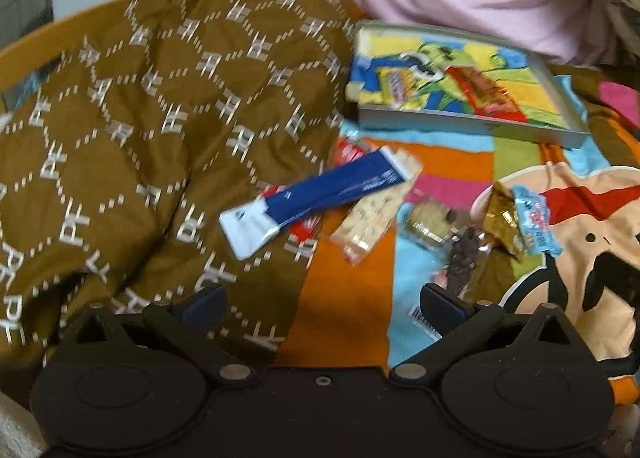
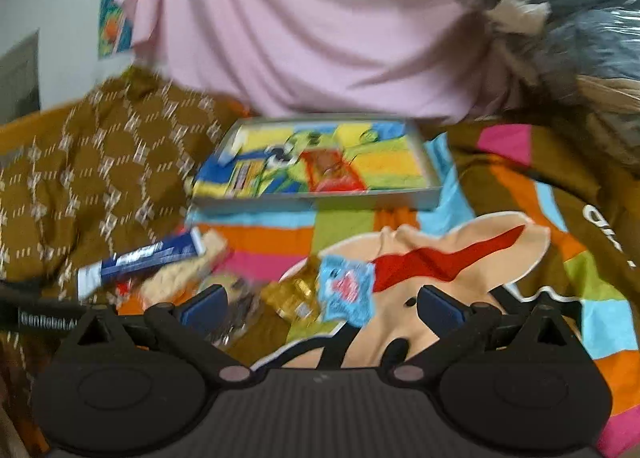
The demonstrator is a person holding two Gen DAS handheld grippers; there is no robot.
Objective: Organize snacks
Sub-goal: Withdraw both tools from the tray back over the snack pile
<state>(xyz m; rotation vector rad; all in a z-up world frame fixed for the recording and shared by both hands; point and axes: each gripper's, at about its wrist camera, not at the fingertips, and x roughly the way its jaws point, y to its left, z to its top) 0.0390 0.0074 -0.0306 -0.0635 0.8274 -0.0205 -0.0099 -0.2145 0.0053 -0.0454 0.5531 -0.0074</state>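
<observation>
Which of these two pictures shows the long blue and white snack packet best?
The left wrist view: the long blue and white snack packet lies unobstructed mid-frame. In the right wrist view it sits smaller and blurrier, off to the left.

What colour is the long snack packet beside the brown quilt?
The long snack packet is dark blue with white ends, clearest in the left wrist view.

The brown blanket (image 1: 152, 129) is matt woven cloth, the bedspread (image 1: 448, 169) soft printed fabric. The blue wrapper (image 1: 336, 189) and the gold packet (image 1: 502, 219) are glossy plastic film (crinkled). The tray (image 2: 320, 199) rim looks like dull grey card.
</observation>
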